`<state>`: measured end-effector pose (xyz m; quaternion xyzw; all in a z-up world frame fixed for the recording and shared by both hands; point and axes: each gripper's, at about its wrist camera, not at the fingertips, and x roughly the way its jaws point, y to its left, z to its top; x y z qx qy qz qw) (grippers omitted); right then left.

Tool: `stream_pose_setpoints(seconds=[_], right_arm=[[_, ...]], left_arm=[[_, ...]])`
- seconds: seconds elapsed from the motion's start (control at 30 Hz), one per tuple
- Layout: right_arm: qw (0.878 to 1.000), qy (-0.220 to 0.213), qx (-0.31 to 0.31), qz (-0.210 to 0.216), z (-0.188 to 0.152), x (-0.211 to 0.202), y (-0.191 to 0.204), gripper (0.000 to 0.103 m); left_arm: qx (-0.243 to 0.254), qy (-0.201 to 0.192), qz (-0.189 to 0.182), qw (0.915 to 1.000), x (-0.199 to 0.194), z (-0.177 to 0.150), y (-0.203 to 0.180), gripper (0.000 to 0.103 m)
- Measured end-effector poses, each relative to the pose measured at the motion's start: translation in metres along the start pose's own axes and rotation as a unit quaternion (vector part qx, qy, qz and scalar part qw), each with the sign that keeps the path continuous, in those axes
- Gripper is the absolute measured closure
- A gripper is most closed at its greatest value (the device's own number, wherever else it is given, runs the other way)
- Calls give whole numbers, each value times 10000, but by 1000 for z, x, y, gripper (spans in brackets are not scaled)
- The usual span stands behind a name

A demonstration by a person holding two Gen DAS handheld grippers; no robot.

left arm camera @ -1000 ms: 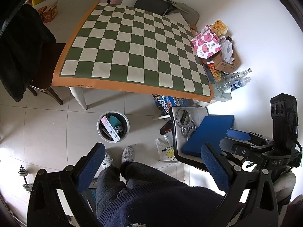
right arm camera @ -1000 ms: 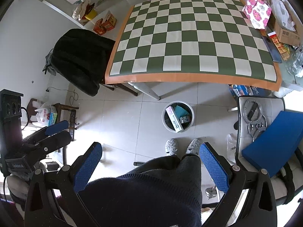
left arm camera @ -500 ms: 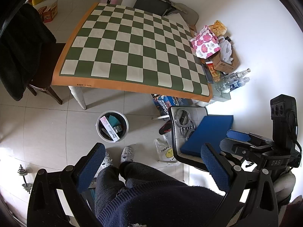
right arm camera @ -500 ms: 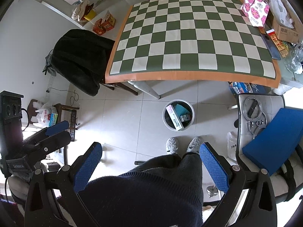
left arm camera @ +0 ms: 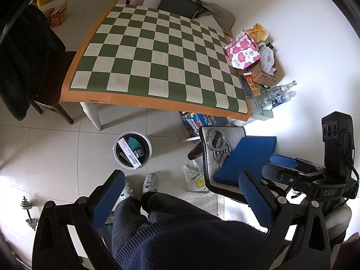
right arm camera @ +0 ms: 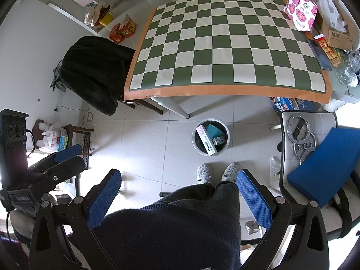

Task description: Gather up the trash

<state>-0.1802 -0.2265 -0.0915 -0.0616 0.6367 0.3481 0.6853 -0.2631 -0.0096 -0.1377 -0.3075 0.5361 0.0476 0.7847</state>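
While both hand-held grippers hang high above the tiled floor, each is spread wide with nothing between its blue-padded fingers — the left hand-held gripper (left arm camera: 180,193) over the person's dark trousers, the right hand-held gripper (right arm camera: 178,191) likewise, just above the grey slippers (right arm camera: 204,172). Below them stands the round grey trash bin (left arm camera: 132,149), on the floor just off the near edge of the table (left arm camera: 157,60), which is covered by a green-and-cream checkered cloth with an orange border. Inside the bin lie a long white-and-pink carton (left arm camera: 128,154) propped at a slant, a teal piece (left arm camera: 134,143) and a small printed pack (its label is too small to read). To the right of the bin sits a chair carrying a flat blue cushion (left arm camera: 245,157) and metal rings (left arm camera: 216,136). At the table's far right corner are a pink flowered paper bag (left arm camera: 243,52), a brown cardboard box (left arm camera: 267,74) and clear bottles (left arm camera: 279,92). A black coat (right arm camera: 94,72) drapes the chair on the left.
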Motion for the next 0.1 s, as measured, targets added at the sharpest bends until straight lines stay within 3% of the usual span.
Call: stream_pose_setpoints(seconds=[0.1], right_arm=[[10000, -3, 3, -4, 1, 0, 0, 0]], left_arm=[[17, 4, -5, 10000, 0, 0, 1, 0]])
